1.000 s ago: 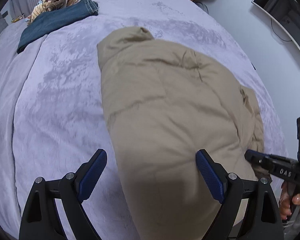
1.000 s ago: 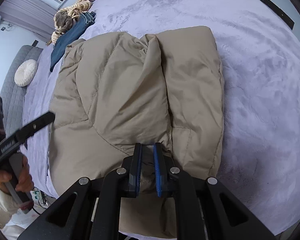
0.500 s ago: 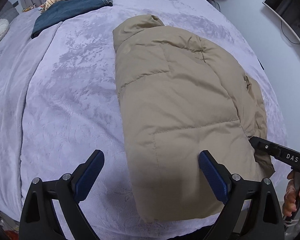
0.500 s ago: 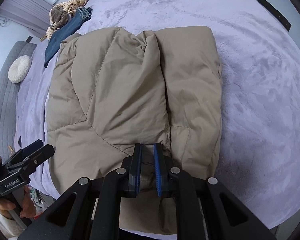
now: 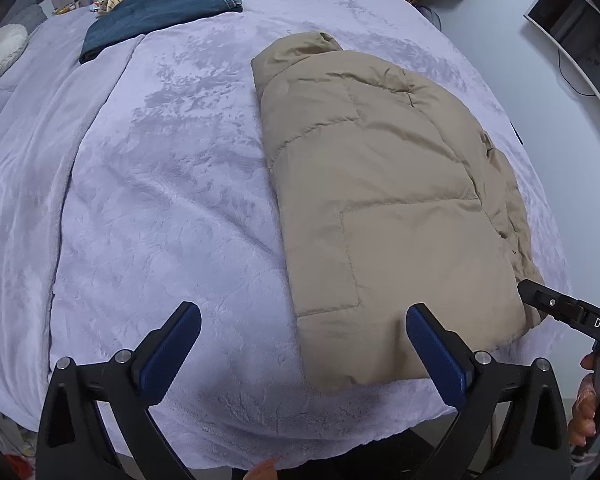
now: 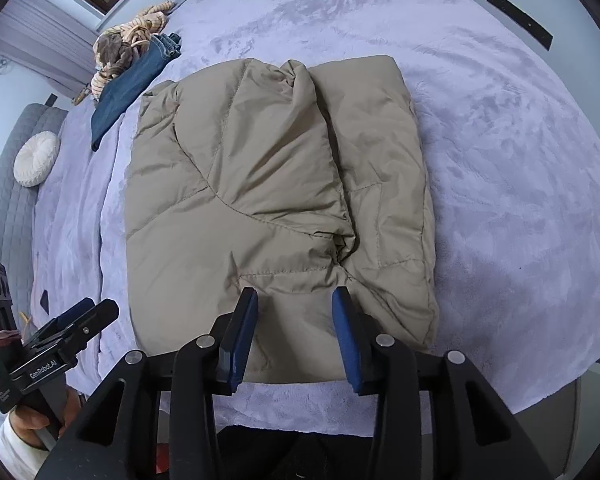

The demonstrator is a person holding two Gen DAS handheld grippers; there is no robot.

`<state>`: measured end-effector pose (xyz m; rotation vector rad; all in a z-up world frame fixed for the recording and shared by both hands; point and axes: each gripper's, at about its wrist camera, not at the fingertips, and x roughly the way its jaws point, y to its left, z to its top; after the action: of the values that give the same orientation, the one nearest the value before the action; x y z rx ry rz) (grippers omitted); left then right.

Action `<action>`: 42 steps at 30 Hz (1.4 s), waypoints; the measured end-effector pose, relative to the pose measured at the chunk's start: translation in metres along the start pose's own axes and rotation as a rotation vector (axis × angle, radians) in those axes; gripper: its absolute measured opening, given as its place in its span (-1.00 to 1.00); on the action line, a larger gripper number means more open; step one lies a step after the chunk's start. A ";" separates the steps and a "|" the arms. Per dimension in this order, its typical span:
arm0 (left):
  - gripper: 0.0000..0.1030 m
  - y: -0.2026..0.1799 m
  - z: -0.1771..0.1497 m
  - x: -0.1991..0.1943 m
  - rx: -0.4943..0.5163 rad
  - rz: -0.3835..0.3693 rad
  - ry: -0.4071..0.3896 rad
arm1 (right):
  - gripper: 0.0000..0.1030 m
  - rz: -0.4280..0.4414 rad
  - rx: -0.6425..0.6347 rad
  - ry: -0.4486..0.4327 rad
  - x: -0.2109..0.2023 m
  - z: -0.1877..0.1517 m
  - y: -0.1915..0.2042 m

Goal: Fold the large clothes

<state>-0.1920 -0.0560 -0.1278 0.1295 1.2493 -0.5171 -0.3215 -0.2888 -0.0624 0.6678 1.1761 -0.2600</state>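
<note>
Beige puffer jacket lies folded at the bed's near edge; your right gripper, clamped a second ago, is opening off its hem, your left gripper spreading wide, empty: fold released.

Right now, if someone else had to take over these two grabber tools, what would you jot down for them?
Left gripper: jaws opening, nothing between them, above the blanket beside the jacket.
Right gripper: jaws opening, over the jacket's near hem, not pinching it.
Tan puffer jacket: lies folded into a compact bundle near the bed's edge.
Done: the fold looks finished.
Left: probably just neatening it or moving it aside.
</note>
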 end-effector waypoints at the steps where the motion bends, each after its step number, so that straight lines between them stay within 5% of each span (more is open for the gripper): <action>1: 1.00 0.001 -0.001 -0.002 0.004 -0.002 0.000 | -0.13 -0.003 0.002 -0.002 -0.001 -0.002 0.000; 12: 1.00 0.010 -0.006 -0.013 0.014 -0.021 -0.012 | 0.36 -0.010 0.016 -0.031 -0.015 -0.019 0.013; 17: 1.00 0.016 -0.004 -0.013 -0.007 -0.018 -0.010 | 0.39 -0.005 0.010 -0.025 -0.016 -0.018 0.016; 26: 1.00 0.010 0.027 0.006 -0.094 -0.006 0.011 | 0.55 0.023 -0.014 -0.005 -0.018 0.028 -0.007; 42: 1.00 0.010 0.074 0.071 -0.224 -0.232 0.087 | 0.62 0.199 0.054 0.097 0.037 0.121 -0.089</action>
<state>-0.1075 -0.0960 -0.1709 -0.1853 1.4074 -0.5711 -0.2615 -0.4256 -0.0997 0.8462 1.1884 -0.0922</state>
